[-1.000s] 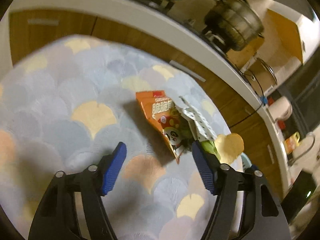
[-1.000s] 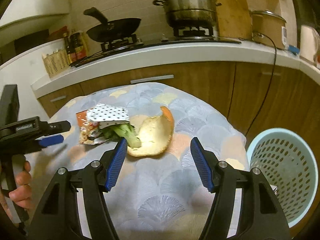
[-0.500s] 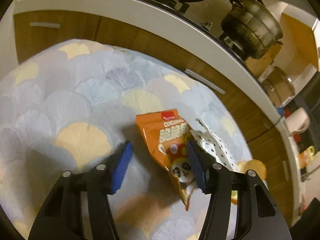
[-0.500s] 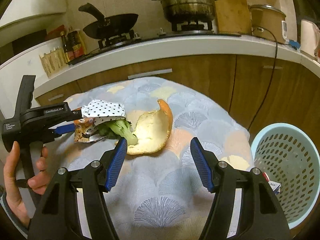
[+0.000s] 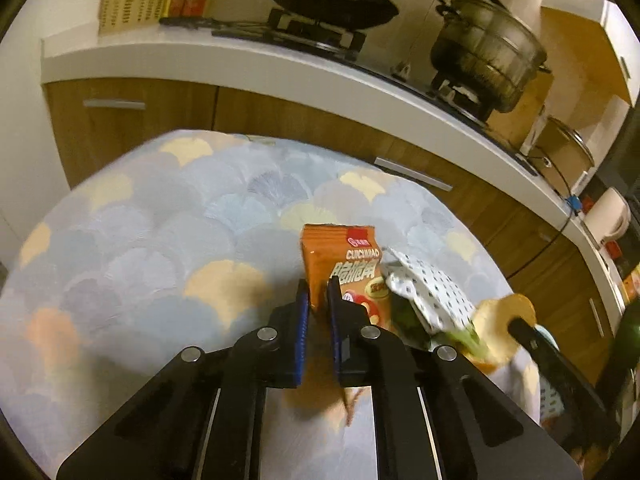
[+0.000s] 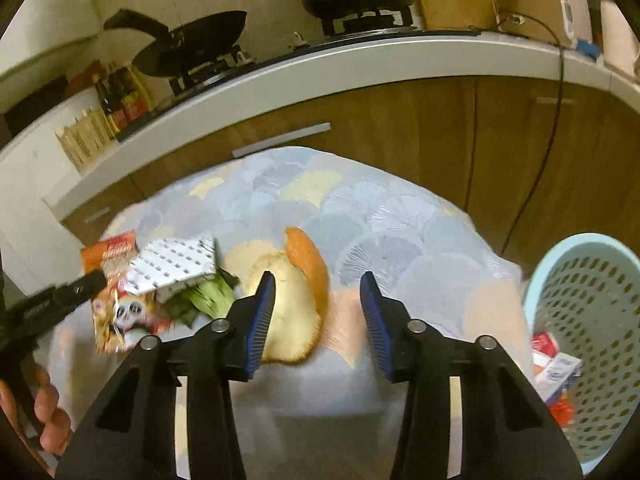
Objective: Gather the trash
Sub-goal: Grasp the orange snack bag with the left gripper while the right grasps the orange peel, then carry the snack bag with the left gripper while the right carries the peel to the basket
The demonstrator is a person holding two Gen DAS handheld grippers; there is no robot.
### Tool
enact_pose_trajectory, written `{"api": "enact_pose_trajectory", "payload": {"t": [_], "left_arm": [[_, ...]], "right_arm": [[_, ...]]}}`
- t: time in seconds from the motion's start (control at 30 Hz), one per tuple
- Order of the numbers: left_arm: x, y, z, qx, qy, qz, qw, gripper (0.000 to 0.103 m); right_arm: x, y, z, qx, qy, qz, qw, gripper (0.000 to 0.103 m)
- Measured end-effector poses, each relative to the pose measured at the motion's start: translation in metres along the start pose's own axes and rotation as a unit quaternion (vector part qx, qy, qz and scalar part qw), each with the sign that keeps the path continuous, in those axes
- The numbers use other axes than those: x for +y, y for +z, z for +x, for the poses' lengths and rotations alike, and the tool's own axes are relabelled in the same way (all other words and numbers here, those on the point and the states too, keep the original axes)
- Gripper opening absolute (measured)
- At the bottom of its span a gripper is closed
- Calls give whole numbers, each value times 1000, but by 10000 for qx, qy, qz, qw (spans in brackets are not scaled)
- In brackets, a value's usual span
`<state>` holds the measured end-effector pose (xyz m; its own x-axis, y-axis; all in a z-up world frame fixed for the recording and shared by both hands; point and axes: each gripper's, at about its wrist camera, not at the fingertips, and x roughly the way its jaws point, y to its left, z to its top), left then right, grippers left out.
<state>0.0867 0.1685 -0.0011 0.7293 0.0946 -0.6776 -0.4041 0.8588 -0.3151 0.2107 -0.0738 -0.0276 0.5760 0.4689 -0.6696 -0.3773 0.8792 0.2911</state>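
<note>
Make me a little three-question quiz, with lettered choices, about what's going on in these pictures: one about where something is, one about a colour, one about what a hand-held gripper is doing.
1. Where is the basket?
A. On the stove
B. Beside the patterned cloth, at the right
C. Under the polka-dot paper

2. What colour is the basket?
A. Light blue
B. Red
C. Black

3. What is the left hand-held gripper doing?
A. Hanging open over bare cloth
B. Gripping the pan
C. Pinching the orange snack packet

Answers: 1 B, it stands off the cloth's right edge in the right wrist view. 2 A, its perforated wall is pale blue. 3 C, its jaws have just closed and the packet's edge sits between the pads.
</note>
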Motion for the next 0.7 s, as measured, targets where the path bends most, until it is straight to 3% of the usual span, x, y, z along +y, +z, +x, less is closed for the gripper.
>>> {"api": "enact_pose_trajectory", "payload": {"t": [0.17,0.33,0.57,0.7], "left_arm": [[23,-27,-26,50,-68,-185,9998,7],[23,-35,-49,-184,-176,-113,9996,5],[5,-36,-68,-315,-622,-14,9976,5],[-9,-35,-82,-438,-874,66,9952,5]], "right_arm": [[8,-3,14,313,36,-107,9994,5],[21,-10,0,177,-110,-355,9992,4],[31,-17,-45,-454,-596,-625,9952,3],[35,-14,-72,-715,-605,-758,9927,3]]}}
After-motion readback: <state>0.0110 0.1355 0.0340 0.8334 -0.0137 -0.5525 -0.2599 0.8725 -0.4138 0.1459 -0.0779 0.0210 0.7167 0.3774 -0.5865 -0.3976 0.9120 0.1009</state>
